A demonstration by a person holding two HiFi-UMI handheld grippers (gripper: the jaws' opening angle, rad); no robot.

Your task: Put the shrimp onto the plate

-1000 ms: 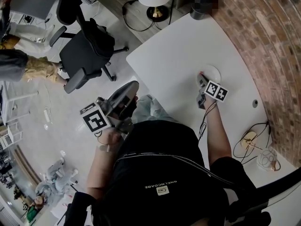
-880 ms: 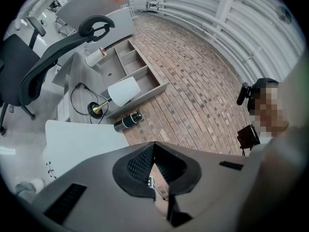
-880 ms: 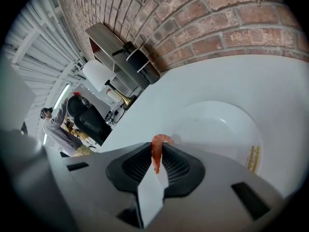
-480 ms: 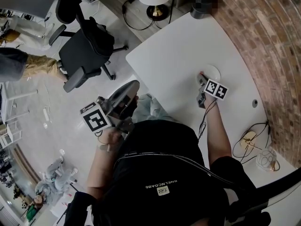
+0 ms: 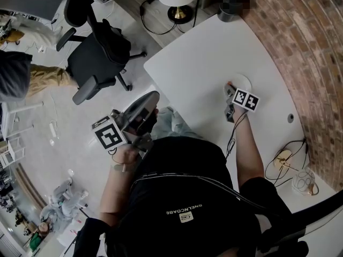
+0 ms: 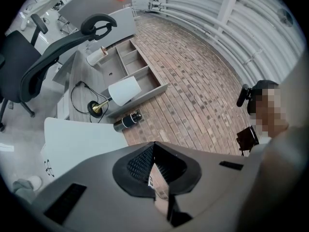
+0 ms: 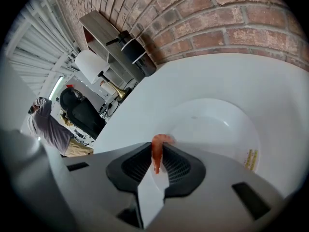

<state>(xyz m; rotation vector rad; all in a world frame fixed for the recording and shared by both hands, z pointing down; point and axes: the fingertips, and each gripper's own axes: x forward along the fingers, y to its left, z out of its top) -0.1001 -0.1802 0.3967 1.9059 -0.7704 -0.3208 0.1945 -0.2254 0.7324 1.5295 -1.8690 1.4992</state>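
Grips shrimp in right gripper at plate rim, seemingly poised for drop; parks left gripper, closed on nothing, aside as unneeded.

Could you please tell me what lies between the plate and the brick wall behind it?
Only bare white table: in the right gripper view nothing stands between the plate and the brick wall.

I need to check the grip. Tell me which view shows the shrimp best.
The right gripper view: there the right gripper pinches the shrimp at the rim of the plate. The head view shows only a reddish speck by the plate. The left gripper view does not show it.
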